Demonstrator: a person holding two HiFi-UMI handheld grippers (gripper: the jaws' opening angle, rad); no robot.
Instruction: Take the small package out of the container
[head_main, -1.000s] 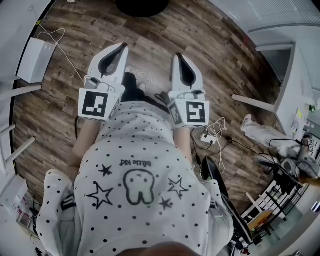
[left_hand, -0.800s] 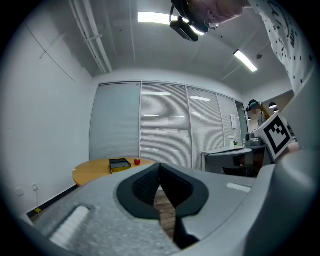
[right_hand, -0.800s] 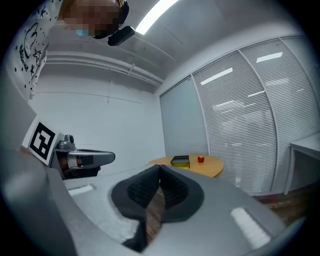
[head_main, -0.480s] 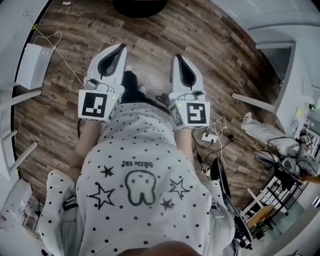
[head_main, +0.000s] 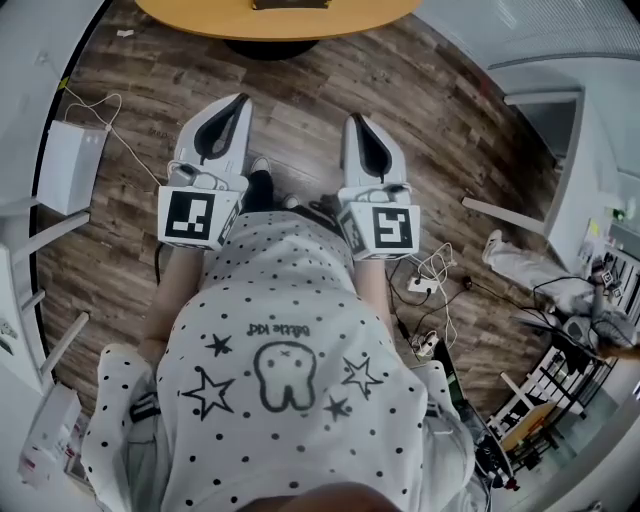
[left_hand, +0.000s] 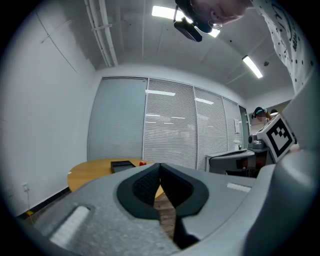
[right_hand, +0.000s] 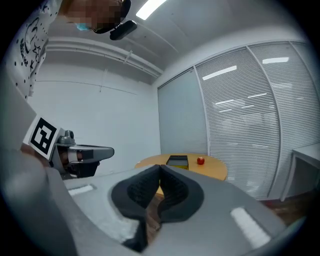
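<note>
Right gripper view: the flat black rectangular container (right_hand: 177, 160) sits on the round pale-wood table (right_hand: 216, 172); the small package inside cannot be made out. The left gripper (left_hand: 159, 170) and right gripper (right_hand: 160, 172), well short of the table, have jaws pressed together, empty. If they arrive unopened, they would likely shove the container.

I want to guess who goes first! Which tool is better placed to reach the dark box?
Probably the right tool: in its view the dark box sits almost straight ahead. The left tool sees it off to one side. Both are shut, empty and far away.
</note>
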